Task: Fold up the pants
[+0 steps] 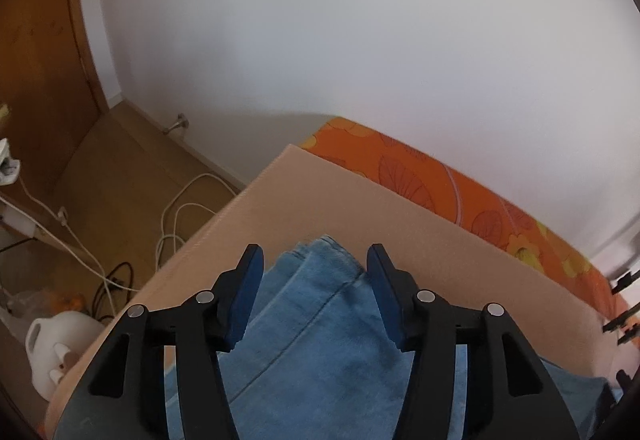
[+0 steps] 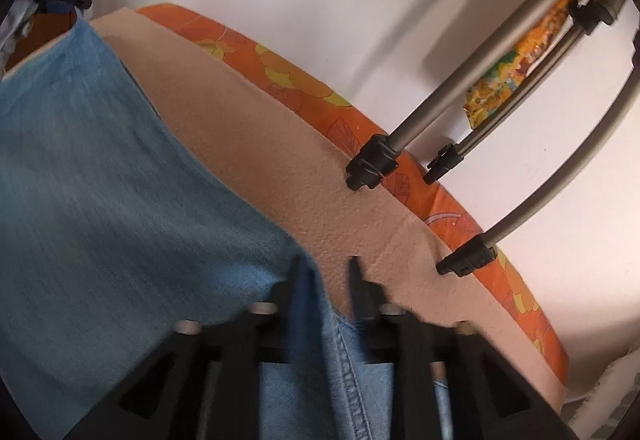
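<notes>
Seen from the left wrist, the left gripper (image 1: 315, 260) stands with its jaws well apart over the pants (image 1: 320, 320), and nothing is pinched between the blue pads (image 1: 250, 288). The pants are light blue denim, lying on a beige blanket (image 1: 340, 208) that covers a bed with an orange flowered sheet (image 1: 460, 192). A stitched seam runs diagonally across the cloth below the fingers, and a bunched end of the garment sits just ahead of the tips. Denim like this is likely soft but fairly heavy, so it should drape and hold a crease without slipping; a hem, waistband or seam, where the layers are thick, looks like the best place to take hold.

Seen from the right wrist, the right gripper (image 2: 326, 272) has its jaws partly apart, and a thick folded edge with visible stitching runs up between them. It appears loose rather than clamped, though blur makes this uncertain. From there a broad smooth panel of the pants spreads to the left across the blanket. Grey metal legs with black clamps (image 2: 372, 160) stand near the bed's far edge.
</notes>
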Motion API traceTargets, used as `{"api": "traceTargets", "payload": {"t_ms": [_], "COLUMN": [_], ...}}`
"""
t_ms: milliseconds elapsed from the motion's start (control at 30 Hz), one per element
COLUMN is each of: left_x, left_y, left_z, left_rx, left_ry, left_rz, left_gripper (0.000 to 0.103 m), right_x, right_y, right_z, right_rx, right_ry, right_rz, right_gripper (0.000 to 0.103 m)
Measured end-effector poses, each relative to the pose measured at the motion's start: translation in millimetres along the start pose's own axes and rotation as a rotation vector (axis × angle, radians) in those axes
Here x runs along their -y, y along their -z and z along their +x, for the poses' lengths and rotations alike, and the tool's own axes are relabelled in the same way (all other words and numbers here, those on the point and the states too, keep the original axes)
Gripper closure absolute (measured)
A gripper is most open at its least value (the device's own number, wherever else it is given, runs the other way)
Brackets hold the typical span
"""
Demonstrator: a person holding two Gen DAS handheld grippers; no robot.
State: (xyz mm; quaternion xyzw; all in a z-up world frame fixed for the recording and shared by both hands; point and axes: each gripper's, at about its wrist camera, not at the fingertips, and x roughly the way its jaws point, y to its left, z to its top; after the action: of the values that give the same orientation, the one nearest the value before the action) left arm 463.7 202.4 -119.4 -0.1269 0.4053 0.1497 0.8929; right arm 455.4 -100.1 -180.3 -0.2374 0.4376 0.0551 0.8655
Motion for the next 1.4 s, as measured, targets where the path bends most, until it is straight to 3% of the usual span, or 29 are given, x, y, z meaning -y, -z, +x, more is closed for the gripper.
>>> {"api": "traceTargets", "payload": {"t_ms": [100, 200, 367, 667, 933, 1133, 1400], "left_x": [-10, -25, -35, -25, 42, 125, 214], "left_y": [-5, -6, 8, 56, 118, 173, 240], "left_z": [-22, -45, -90, -145, -177, -198, -216], "left_rx": [0.049, 0.067, 0.108, 0.116, 0.068, 0.012, -0.072], "left_ry": [-0.028, 0.017, 0.034, 0.128, 0.301, 0.427, 0.558], "left_rz": [0.022, 0.016, 0.08, 0.162, 0.304, 0.472, 0.645], "left_gripper": [0.05, 0.05, 0.05, 0.049, 0.049, 0.049, 0.049], "right_x": [3, 12, 32, 86, 126, 130, 122], "right_y": [1, 6, 25, 108, 223, 310, 382], "right_z": [-17, -45, -102, -214, -279, -285, -278], "right_rx": [0.032, 0.076, 0.156, 0.23, 0.198, 0.069, -0.01], "right_ry": [-0.009, -0.019, -0.055, -0.042, 0.059, 0.09, 0.054], "right_rz": [0.021, 0.064, 0.152, 0.332, 0.493, 0.523, 0.518], "right_gripper": [0.057, 0.047, 0.041, 0.035, 0.034, 0.034, 0.034]}}
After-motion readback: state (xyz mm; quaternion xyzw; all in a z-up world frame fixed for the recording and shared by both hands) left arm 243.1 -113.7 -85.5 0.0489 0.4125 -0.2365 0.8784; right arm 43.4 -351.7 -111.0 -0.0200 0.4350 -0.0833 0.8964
